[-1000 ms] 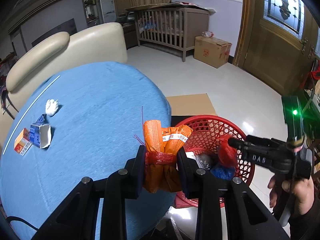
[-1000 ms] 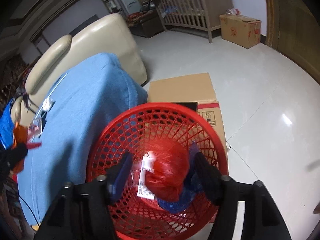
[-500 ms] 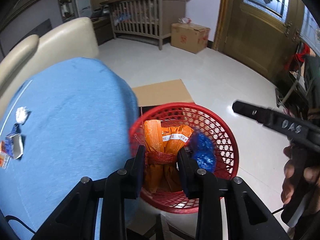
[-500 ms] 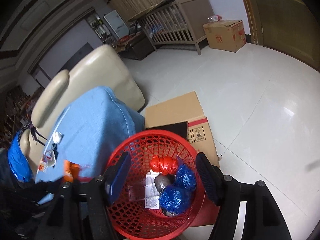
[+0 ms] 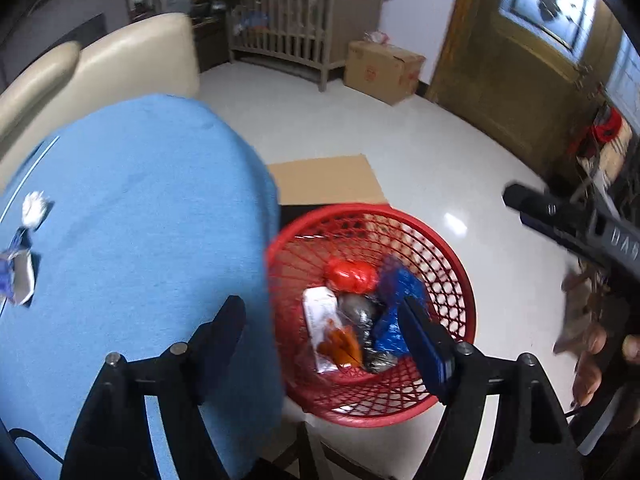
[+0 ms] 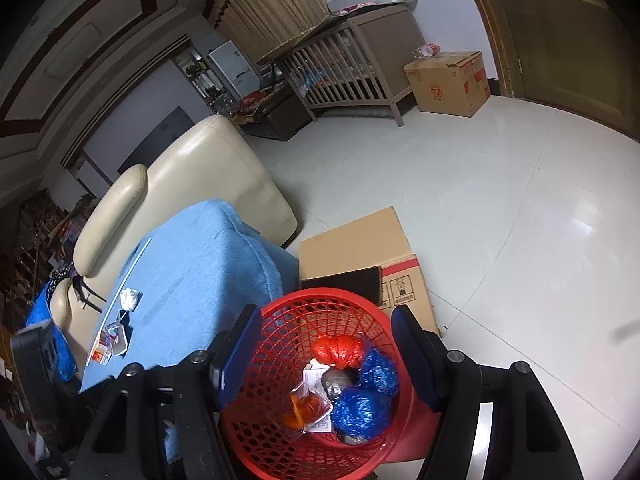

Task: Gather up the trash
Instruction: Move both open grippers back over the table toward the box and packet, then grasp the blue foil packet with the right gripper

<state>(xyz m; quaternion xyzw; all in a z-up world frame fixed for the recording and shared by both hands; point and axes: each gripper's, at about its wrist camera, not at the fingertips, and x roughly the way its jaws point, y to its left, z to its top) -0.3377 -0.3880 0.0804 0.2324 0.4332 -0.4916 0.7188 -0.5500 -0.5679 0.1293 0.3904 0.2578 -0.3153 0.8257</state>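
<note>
Left gripper (image 5: 324,328): jaws just sprung apart, nothing between them, poised above the basket's near rim.
Right gripper (image 6: 326,350): jaws apart and empty, above the basket.
Red basket (image 5: 456,280): on the floor, just beside the blue-covered table (image 5: 140,220).
Orange packet (image 5: 340,346): lies loose inside the basket with a red bag (image 5: 350,274), blue bags (image 6: 360,408) and a white wrapper (image 5: 318,308).
Remaining trash: crumpled white tissue (image 5: 35,208) and a torn small carton (image 5: 18,276) on the table.

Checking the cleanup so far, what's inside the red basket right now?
The red basket holds a red bag, two blue bags, an orange wrapper, a white packet and something grey. Anything beneath that pile is covered.
</note>
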